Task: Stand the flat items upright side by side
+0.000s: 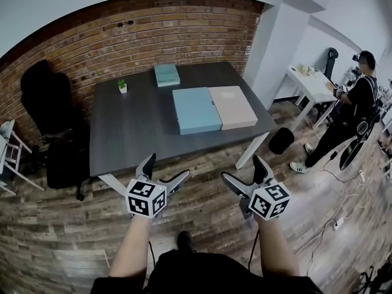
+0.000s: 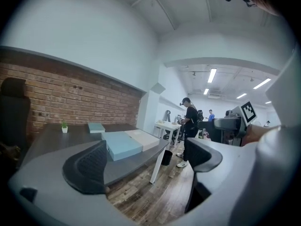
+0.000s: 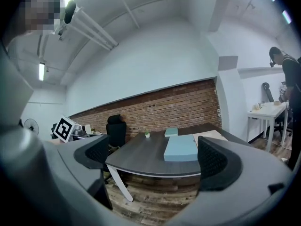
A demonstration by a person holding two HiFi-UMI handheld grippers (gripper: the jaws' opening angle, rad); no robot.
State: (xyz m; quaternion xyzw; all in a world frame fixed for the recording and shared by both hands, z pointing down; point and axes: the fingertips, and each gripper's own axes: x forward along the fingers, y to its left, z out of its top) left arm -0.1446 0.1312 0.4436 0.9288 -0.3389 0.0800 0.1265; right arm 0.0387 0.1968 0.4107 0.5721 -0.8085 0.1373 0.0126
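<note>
Head view shows two flat boxes lying side by side, touching, on the dark desk [image 1: 128,133], well ahead of my claws, with their long sides running away from me. The blue box [image 1: 196,109] lies ahead of my left gripper [image 1: 168,167] and the beige box [image 1: 233,107] ahead of my right gripper [image 1: 241,168]. Both claws hang short of the near desk edge, jaws spread wide with nothing between them.

Wide bare tabletop [image 1: 131,130] on the left; blue box [image 1: 196,109] and beige box [image 1: 233,106], touching, block the right side.
</note>
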